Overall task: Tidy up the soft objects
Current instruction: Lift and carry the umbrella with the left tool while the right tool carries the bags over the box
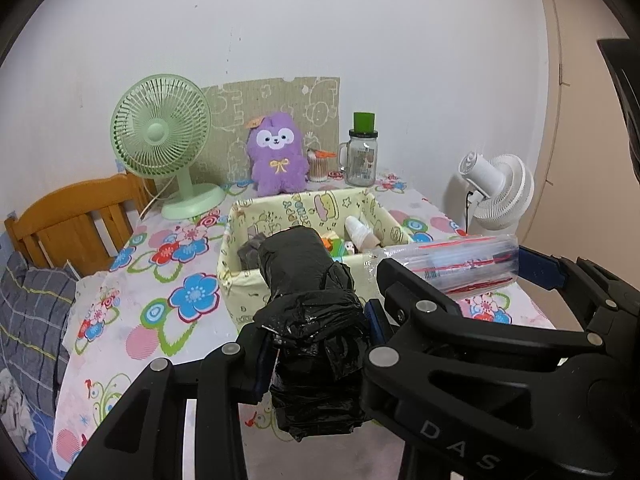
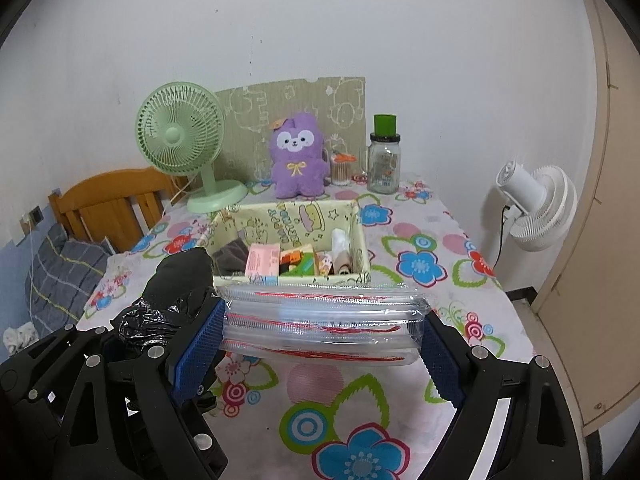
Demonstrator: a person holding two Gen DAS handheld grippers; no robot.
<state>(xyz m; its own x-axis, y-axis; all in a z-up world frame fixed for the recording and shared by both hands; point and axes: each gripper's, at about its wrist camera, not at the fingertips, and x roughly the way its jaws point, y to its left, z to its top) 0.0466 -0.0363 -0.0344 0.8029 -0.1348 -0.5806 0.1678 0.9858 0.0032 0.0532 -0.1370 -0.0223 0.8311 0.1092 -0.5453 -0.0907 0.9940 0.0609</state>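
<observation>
Left gripper, nearest the lens in left wrist view, is pressed together on a roll of black plastic bags; roll stands up between the pads and leans toward the fabric bin. Right gripper is spread wide but clamped on a clear pack of zip bags w/ red seal lines, blue pads pressing both ends; pack lies level, crosswise, held above the table. Both grippers sit side by side, left one just beside the right one's left finger. Table, largest item, carries a flower-print cloth. Bin is approx. mid-table, yellow cartoon print, open top; inside: dark cloth at left, pink packet, small coloured items, white roll at right. Behind bin, along the wall: printed cardboard sheet, green desk fan at left, purple plush centre, cotton swab tub, glass jar mug w/ green lid at right. White fan stands off the table's right edge. Wooden headboard and grey check bedding lie left of table.
</observation>
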